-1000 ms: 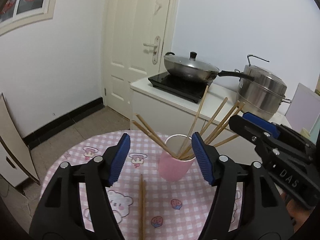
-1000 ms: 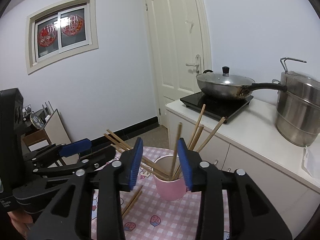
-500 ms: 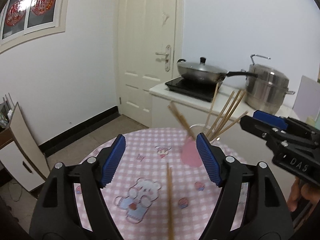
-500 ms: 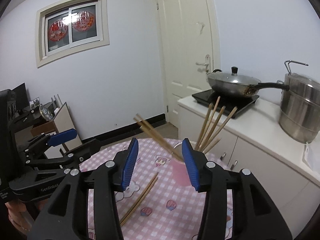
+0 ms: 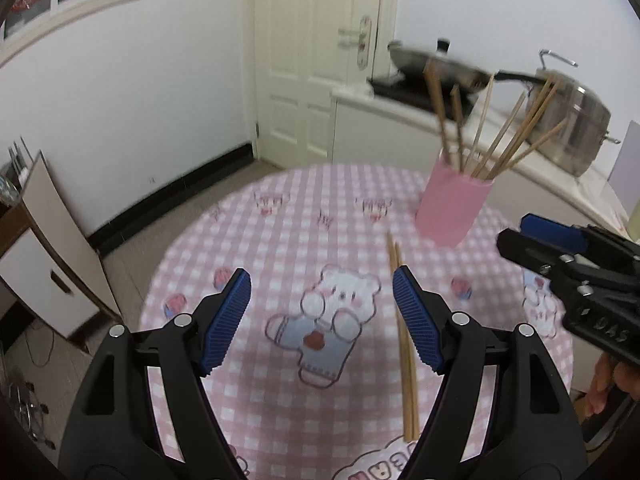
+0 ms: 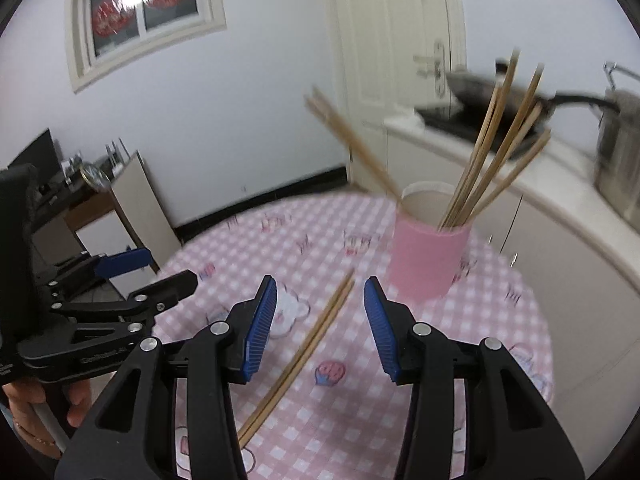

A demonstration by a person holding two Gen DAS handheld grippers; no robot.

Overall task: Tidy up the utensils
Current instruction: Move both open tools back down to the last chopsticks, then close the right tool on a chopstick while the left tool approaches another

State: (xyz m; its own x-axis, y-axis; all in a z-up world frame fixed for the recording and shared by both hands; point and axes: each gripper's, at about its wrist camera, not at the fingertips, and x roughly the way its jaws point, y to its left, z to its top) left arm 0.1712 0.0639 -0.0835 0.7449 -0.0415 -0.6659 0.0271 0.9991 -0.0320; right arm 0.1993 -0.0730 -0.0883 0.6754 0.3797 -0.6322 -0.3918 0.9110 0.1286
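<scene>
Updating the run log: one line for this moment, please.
left gripper: open, empty | right gripper: open, empty | chopstick pair: on table | pink cup: holds chopsticks

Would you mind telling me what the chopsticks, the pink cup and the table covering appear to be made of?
Chopsticks: probably bamboo or light wood, matte tan, unpainted.
Pink cup: plain matte pink outside with a pale inner wall; plastic or ceramic, the blur leaves it open.
Table covering: likely printed cloth or vinyl, pink-and-white checks with cartoon bears, lying flat.

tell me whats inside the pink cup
The pink cup holds a bunch of wooden chopsticks that fan out above its rim. Their lower ends and the cup's bottom are hidden by its wall.
</scene>
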